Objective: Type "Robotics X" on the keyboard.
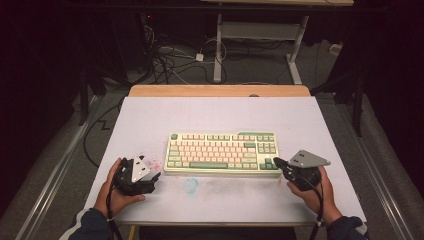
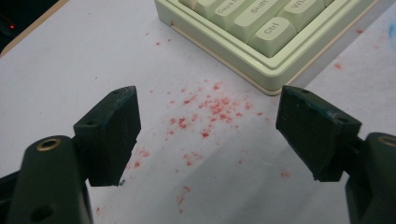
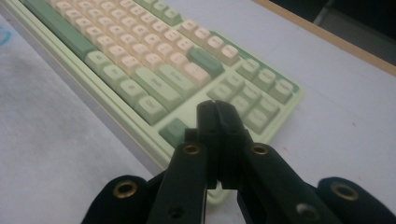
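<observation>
The table (image 1: 150,115) is covered by a white sheet, and the keyboard (image 1: 222,152) lies flat at its middle, between the two grippers; a key press seems to be in hand, so the board should be kept from sliding; the right gripper (image 3: 215,109) is seen with jaws pressed together and empty, poised over the arrow keys (image 3: 247,105) at the near right corner; one key is best met squarely by the tip; the left gripper (image 2: 208,135) is held wide open, empty, over red specks (image 2: 210,109) just beside the Ctrl (image 2: 272,29) corner.

A lab-like recording room: dark curtains, tangled floor cables (image 1: 170,62), and a covered worktable (image 1: 220,115).
</observation>
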{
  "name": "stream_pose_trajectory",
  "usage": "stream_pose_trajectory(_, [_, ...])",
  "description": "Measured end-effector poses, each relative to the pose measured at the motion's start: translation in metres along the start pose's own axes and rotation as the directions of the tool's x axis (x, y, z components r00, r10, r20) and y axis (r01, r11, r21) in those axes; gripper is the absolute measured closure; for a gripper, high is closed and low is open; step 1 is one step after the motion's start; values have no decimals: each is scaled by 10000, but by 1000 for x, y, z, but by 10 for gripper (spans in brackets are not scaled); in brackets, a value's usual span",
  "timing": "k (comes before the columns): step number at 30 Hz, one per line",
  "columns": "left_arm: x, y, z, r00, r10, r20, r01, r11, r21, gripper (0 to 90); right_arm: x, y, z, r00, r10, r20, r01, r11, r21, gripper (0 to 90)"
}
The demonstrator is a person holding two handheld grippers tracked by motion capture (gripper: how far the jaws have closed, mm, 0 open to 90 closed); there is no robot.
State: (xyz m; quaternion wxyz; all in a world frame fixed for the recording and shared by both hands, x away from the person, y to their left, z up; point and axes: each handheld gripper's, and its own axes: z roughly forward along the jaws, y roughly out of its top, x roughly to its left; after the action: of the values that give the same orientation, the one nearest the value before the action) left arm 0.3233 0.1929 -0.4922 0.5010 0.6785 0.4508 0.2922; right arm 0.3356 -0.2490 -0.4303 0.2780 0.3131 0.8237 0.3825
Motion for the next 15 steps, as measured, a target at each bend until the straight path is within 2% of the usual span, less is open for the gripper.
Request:
stream_pose_trajectory(8, [0,-1,0,10000,21,16,-22,10000,93,208,15,27,32,9960,-594,-666,604,9981,126,900])
stream_pose_trajectory(15, [0,-1,0,9999,107,68,-108,9998,147,208,20,32,51,9931,-730,-922,775,9959,470,900])
